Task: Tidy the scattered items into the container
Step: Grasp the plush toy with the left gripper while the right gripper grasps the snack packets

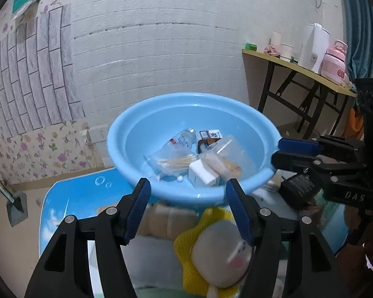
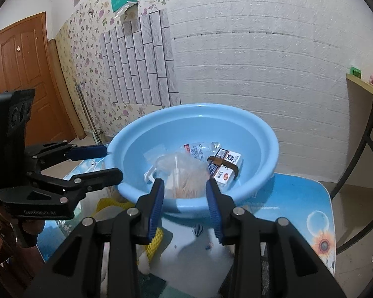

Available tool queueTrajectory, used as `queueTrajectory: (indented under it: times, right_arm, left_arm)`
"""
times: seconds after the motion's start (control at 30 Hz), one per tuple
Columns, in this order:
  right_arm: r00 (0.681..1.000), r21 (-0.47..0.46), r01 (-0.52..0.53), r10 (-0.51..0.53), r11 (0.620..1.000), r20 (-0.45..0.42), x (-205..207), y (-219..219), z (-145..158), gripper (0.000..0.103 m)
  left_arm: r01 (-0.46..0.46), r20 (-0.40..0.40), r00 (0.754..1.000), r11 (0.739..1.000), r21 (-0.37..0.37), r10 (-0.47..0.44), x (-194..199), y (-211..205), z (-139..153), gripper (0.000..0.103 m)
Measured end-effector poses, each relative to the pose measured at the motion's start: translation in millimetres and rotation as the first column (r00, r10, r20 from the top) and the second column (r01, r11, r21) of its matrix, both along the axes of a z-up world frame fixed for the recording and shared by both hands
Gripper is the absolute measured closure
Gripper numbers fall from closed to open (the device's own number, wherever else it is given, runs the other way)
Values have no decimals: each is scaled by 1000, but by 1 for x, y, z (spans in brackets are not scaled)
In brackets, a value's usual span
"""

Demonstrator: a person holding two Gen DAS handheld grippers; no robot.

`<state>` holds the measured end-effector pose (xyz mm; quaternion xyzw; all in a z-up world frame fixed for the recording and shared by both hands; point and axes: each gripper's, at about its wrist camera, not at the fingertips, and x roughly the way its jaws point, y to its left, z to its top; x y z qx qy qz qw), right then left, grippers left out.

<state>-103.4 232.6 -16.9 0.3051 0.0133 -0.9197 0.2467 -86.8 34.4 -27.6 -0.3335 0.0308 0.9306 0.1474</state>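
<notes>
Blue basin (image 1: 136,134) holds bottle (image 1: 180,140), packets (perhaps swabs); both hand-held grippers parted, gripping nothing.

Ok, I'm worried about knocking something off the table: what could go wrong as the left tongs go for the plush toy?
The plush toy lies close to the blue basin, so the open left tongs may nudge the basin, which seems to overhang the far edge of the table. The toy's yellow mesh could snag on a finger. The right tongs hover nearby and could collide.
</notes>
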Motion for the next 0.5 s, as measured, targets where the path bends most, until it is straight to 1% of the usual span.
queueTrajectory:
  times: [0.1,0.33,0.5]
  right_arm:
    - [1000,8,11,-11,1000,13,3,2,-1,68]
    - [997,39,56,-58,998,54,21,13,-12,68]
    - [990,51,93,-98,994,101,35,24,-24,68]
  left_arm:
    - [-9,2,1000,1000,-10,9,10,-4,-4,40]
    - [-34,31,999,999,2,34,34,-20,-18,40]
    - [-62,57,996,998,18,61,48,-32,-28,39]
